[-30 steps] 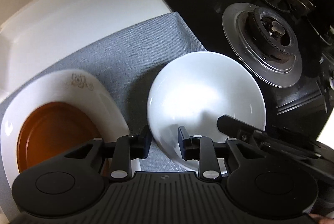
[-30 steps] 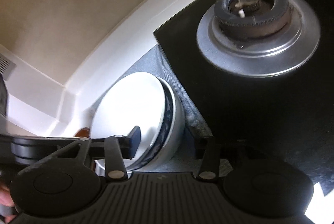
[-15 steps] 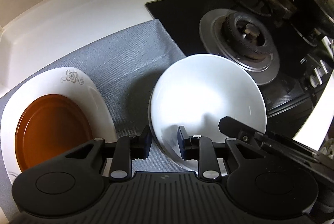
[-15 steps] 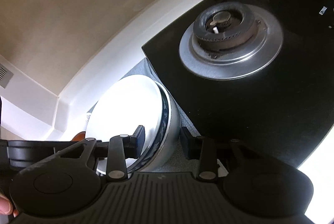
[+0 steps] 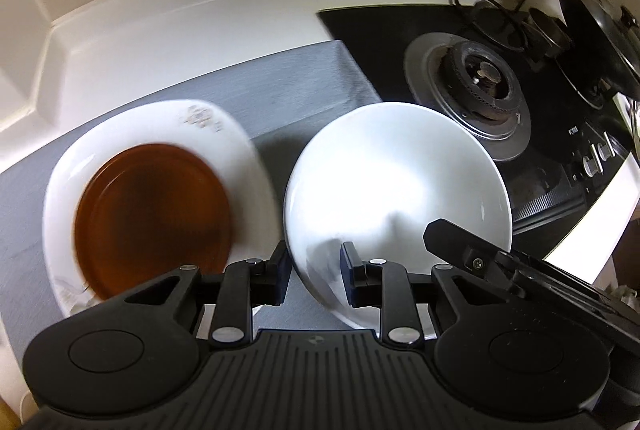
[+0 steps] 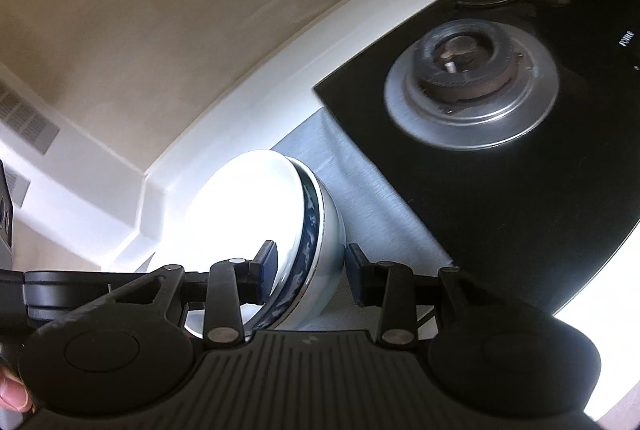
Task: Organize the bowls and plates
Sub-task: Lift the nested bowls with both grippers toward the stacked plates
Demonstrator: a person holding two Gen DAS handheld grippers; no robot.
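My left tool (image 5: 313, 276) is clamped on the near rim of the white bowl (image 5: 396, 189), which sits in a blue-patterned bowl (image 6: 320, 254). My right tool (image 6: 310, 272) grips that stack's rim from the other side. Both hang over the grey mat (image 5: 288, 89), beside the white plate (image 5: 248, 165) holding a brown dish (image 5: 152, 218).

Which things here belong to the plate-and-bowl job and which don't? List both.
Job: white bowl, blue-patterned bowl beneath it, white flowered plate, brown plate on it.
Lying about: grey mat, gas burner, pan lid.
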